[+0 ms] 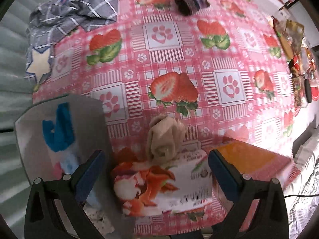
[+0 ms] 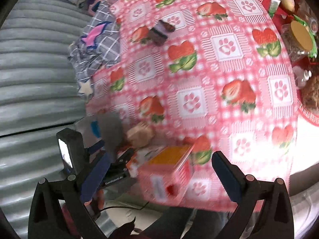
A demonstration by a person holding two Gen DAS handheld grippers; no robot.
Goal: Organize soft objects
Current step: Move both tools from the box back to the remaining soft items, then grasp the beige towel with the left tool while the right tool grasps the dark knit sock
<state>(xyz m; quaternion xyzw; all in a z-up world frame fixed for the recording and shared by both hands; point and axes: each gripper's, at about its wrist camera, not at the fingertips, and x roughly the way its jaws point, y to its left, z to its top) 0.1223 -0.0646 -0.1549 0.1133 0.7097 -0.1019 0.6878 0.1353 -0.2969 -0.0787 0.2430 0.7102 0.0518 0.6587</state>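
Observation:
My left gripper [image 1: 155, 171] is open, its jaws on either side of a flowered box [image 1: 165, 187] at the table's near edge. A rolled beige sock [image 1: 164, 137] lies just beyond that box; it also shows in the right wrist view [image 2: 140, 134]. A rolled dark striped sock [image 1: 191, 3] lies far across the table, seen too in the right wrist view [image 2: 159, 31]. A grey checked cloth [image 1: 65, 18] with stars is heaped at the far left edge. My right gripper [image 2: 159, 177] is open and empty above an orange-topped pink box [image 2: 169, 171].
A grey pouch with blue print [image 1: 59, 135] stands at the near left. The orange-topped box [image 1: 249, 161] sits right of the flowered box. Jars and snack packets [image 2: 299, 35] crowd the table's right side. A ribbed grey wall [image 2: 35, 59] runs along the left.

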